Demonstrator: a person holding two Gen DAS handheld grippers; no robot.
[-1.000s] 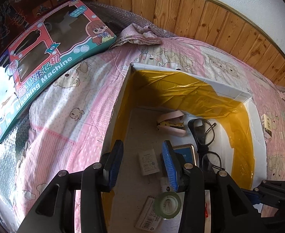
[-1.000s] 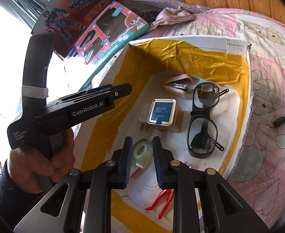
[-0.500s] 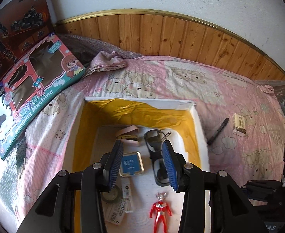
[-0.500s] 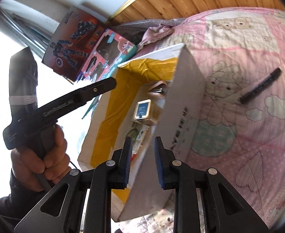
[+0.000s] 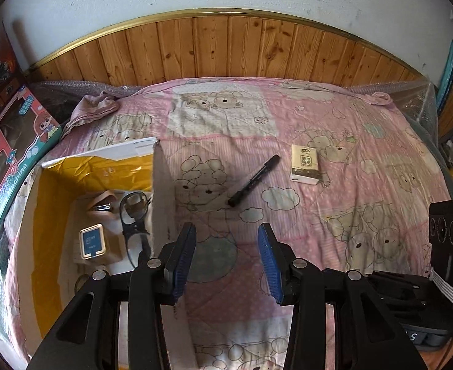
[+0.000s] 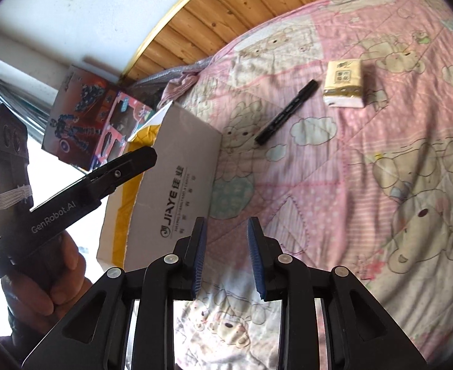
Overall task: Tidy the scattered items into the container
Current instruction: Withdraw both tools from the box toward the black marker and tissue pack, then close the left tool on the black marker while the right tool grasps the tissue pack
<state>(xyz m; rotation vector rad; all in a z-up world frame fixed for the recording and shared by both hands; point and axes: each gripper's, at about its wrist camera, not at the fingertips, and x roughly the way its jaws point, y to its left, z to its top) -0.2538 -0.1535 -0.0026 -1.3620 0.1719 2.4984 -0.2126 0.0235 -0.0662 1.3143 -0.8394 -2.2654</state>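
A white cardboard box [image 5: 161, 191] with yellow-taped inner walls sits on the pink quilt at left; its printed outer side [image 6: 177, 191] faces the right wrist view. Inside lie black glasses [image 5: 132, 212], a pink stapler [image 5: 101, 205] and a small blue-faced square tin [image 5: 92, 242]. On the quilt beyond the box lie a black marker pen [image 5: 254, 180] [image 6: 286, 112] and a tissue pack [image 5: 306, 164] [image 6: 344, 84]. My left gripper [image 5: 226, 260] is open over the quilt, just right of the box wall. My right gripper [image 6: 226, 256] is open too, with nothing between its fingers.
Toy boxes [image 5: 7, 141] [image 6: 81, 117] lean at the bed's left edge. A crumpled pink cloth [image 5: 92, 111] lies near the wooden headboard panel [image 5: 226, 49]. A hand holds the left gripper's handle [image 6: 32, 225]. Bubble wrap [image 5: 417, 98] covers the far right corner.
Both grippers have swung right, from above the box interior to over the quilt. The pen and tissue pack have come into view. The right gripper's jaws stand wider apart than before.
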